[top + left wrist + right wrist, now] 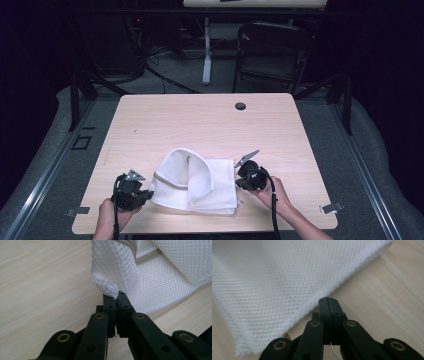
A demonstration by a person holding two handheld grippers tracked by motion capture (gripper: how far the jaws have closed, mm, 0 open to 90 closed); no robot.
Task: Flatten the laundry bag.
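White mesh bag lies folded near the front of the counter, w/ tongs at both sides

Left gripper view: left tongs pinch a bit of the bag's edge, zip band up close. Right gripper view: right tongs pressed together, nothing between them, tips just beside the bag's edge. High view: both hands, a round hole at the far side & a dark chair behind the counter

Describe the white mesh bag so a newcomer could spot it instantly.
On the light wooden table, look at the near edge between the two hand-held tools. The white mesh bag lies there, partly folded over itself, a beige trim along its opening. It is the only fabric item; the left tool pinches its corner.
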